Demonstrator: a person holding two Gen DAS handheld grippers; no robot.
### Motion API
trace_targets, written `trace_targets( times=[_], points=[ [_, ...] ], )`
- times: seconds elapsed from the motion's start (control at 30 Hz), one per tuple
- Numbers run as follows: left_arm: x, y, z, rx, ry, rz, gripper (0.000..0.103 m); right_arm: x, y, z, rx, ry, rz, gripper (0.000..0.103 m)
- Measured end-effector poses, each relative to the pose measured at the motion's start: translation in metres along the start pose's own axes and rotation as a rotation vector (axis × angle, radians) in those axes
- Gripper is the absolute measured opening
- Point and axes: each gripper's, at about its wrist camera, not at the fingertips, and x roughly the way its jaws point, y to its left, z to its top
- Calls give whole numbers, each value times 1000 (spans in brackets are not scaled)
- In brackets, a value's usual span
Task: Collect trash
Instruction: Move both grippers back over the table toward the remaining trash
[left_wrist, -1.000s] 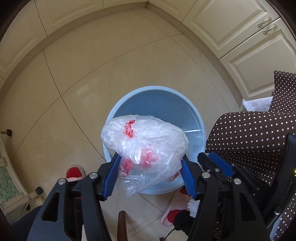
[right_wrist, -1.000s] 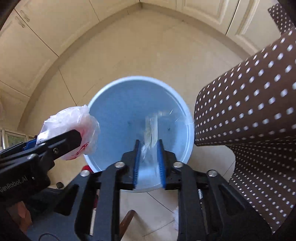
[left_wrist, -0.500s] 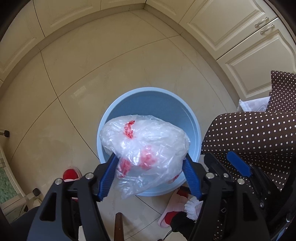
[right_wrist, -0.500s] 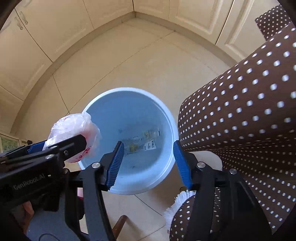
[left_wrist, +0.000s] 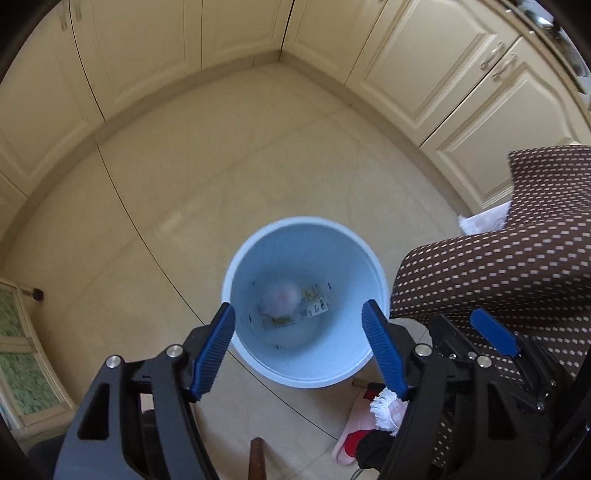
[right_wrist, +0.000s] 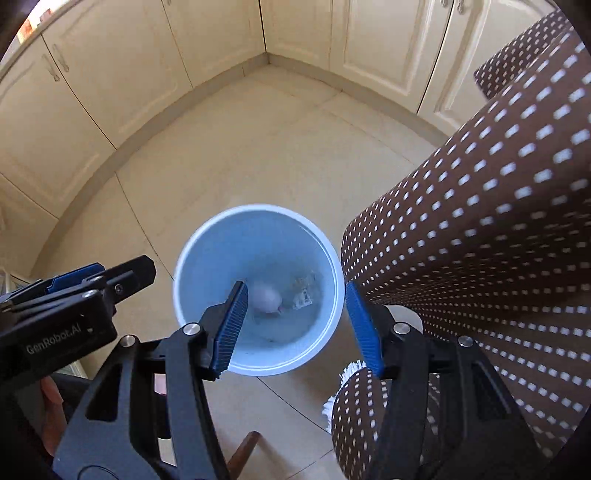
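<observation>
Gone from the left gripper (left_wrist: 298, 345) since a second ago: the crumpled clear plastic bag (left_wrist: 280, 295) with red marks, now lying at the bottom of the pale blue bin (left_wrist: 236, 266) instead of pinched between the blue pads. Also down there, dropped a moment before by the right gripper (right_wrist: 293, 328): a flat wrapper (left_wrist: 314, 306) with a printed label, just beside the bag and possibly touching it, though motion blur makes that hard to say.

Both sets of jaws spread wide, gripping nothing, held well above the bin and looking straight down into it. Bin standing on cream floor tiles (left_wrist: 192, 192), close against brown fabric with white dots (left_wrist: 509, 273), cream cabinets (left_wrist: 436, 74) behind.

Judged from this: two pieces of trash collected and binned, that drop finished. No further loose trash visible on the floor within these views, so whether more remains elsewhere cannot be told. Likely next, if anything: turning away from the bin to look for further litter.
</observation>
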Motion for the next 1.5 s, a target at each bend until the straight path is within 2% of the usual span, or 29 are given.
trace_targets(
  times=[0.07,0.23,0.4,0.53,0.73,0.9,1.03,1.23,1.43,1.5],
  points=[
    [-22,-2,1,5,-37,4,70,-23,4,1,-7,-41,9,55],
    [-105,-6,-2,8,-188,11,70,-94,14,4,-27,-173,36,55],
    [-181,-21,-13,36,-326,-17,70,-186,13,-3,-34,-348,48,58],
    [-248,-50,-27,100,-453,-58,73,-262,-4,-20,-9,-490,28,61],
    [-309,-121,-59,245,-558,-143,76,-346,-61,-60,80,-626,-70,66],
    [-321,-202,-85,416,-531,-279,77,-393,-130,-101,219,-685,-235,67],
    [-309,-258,-105,514,-481,-346,77,-403,-190,-125,357,-673,-305,68],
    [-280,-322,-117,625,-418,-350,77,-405,-232,-149,460,-650,-318,70],
    [-244,-358,-108,673,-330,-316,77,-398,-252,-146,497,-632,-308,72],
    [-232,-369,-103,681,-298,-284,77,-395,-261,-142,509,-621,-290,73]
  ],
)
